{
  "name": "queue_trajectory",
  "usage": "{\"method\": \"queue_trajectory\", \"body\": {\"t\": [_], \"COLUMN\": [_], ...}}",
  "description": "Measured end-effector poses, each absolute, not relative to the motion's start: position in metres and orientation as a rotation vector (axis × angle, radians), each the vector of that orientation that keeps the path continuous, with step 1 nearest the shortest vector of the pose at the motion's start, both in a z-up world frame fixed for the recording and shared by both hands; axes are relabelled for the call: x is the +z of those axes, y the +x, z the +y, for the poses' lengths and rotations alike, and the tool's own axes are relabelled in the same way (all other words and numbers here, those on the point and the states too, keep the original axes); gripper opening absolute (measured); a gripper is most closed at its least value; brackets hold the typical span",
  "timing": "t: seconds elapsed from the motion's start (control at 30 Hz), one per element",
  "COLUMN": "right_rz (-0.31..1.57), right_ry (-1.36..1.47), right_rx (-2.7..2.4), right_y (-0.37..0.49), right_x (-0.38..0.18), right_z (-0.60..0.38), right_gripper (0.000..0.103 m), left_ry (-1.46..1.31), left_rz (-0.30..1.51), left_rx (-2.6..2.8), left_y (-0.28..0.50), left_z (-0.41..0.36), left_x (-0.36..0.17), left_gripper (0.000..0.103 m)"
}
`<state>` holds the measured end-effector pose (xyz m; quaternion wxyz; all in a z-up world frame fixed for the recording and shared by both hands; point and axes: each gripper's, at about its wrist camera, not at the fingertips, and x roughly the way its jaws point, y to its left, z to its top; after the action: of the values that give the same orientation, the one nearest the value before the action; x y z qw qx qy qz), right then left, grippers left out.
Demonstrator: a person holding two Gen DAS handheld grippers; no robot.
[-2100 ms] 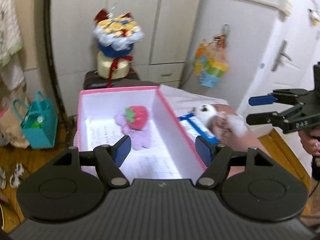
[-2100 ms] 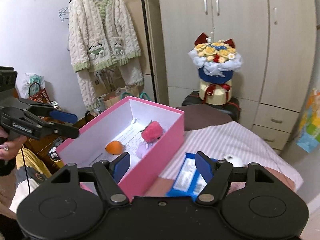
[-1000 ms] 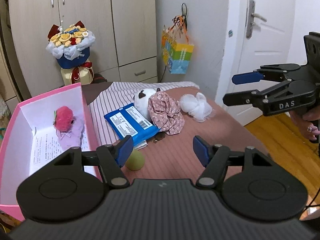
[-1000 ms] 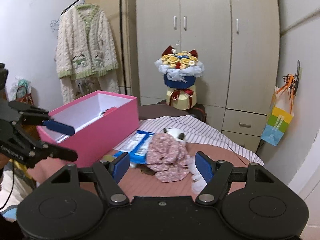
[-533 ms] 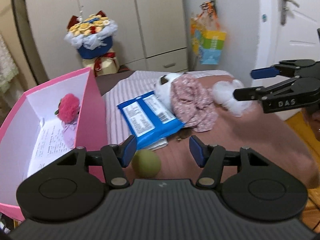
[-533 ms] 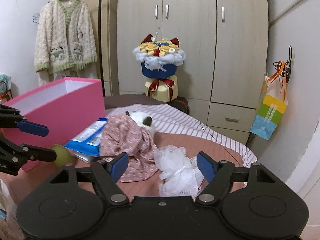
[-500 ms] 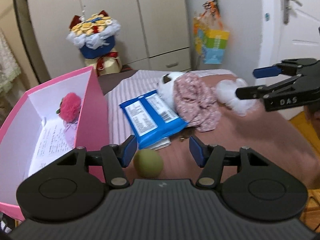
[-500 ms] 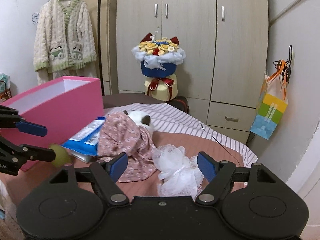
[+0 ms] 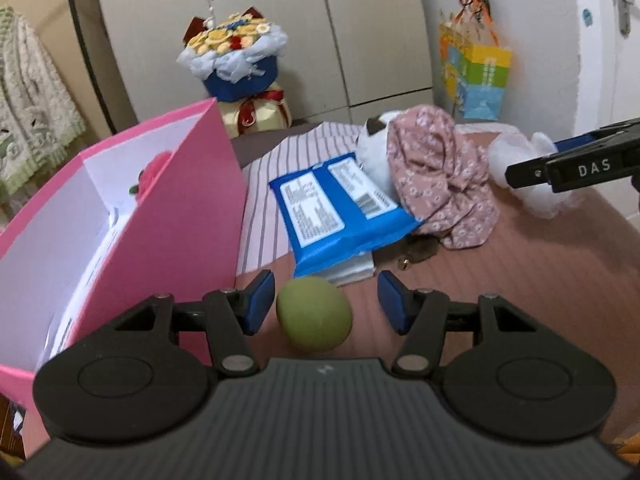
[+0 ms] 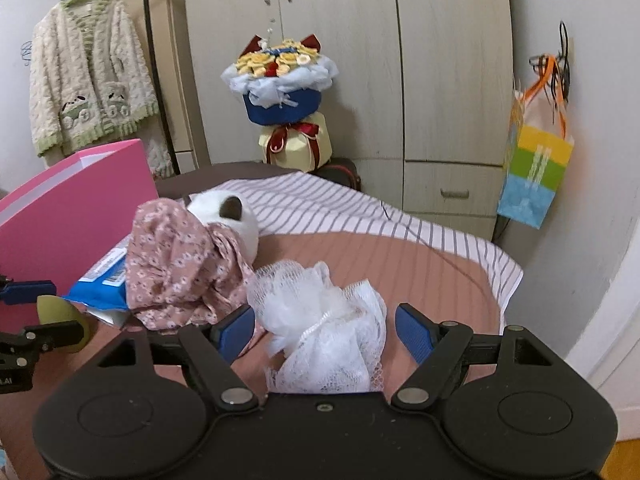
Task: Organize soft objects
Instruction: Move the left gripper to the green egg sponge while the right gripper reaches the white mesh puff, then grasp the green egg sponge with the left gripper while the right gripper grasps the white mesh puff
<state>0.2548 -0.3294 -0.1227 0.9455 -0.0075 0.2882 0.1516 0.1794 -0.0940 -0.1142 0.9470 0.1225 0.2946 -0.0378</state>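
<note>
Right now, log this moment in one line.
left gripper: open, closing around green ball | right gripper: open, straddling white mesh puff | pink box: beside ball

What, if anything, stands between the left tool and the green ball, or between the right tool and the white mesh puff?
Nothing visible blocks either. The green ball sits on the bedcover between the open fingers of the left tool, beside the pink box. The white mesh puff lies between the open fingers of the right tool.

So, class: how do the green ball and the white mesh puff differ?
The green ball is smooth, round and solid-coloured; the white mesh puff is ruffled, irregular and see-through. The ball looks smaller and lies beside the pink box; the puff lies far from it. Each sits between an open gripper's fingers, ungripped.
</note>
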Motion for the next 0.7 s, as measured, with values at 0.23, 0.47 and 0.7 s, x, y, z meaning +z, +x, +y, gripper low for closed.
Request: {"method": "queue_trajectory", "body": {"t": [0.23, 0.47, 0.7], "right_rz": [0.622, 0.608, 0.576], "right_ry": [0.014, -0.035, -0.018], "right_rx": [0.300, 0.271, 0.225], "right_y": [0.257, 0.248, 0.232], "right_x": [-0.136, -0.137, -0.137], "right_z": [-0.329, -0.323, -0.321], "right_gripper": [0.081, 0.049, 0.027], "left_ry": [0.255, 0.197, 0.201], "left_rz": [0.620, 0.595, 0.574], "left_rx": [-0.033, 0.004, -0.008], "left_y": [0.179, 0.178, 0.169], "left_z": [-0.097, -0.089, -0.091], "left_x": [-0.125, -0.123, -0.122], "left_gripper": [0.051, 0.038, 0.038]}}
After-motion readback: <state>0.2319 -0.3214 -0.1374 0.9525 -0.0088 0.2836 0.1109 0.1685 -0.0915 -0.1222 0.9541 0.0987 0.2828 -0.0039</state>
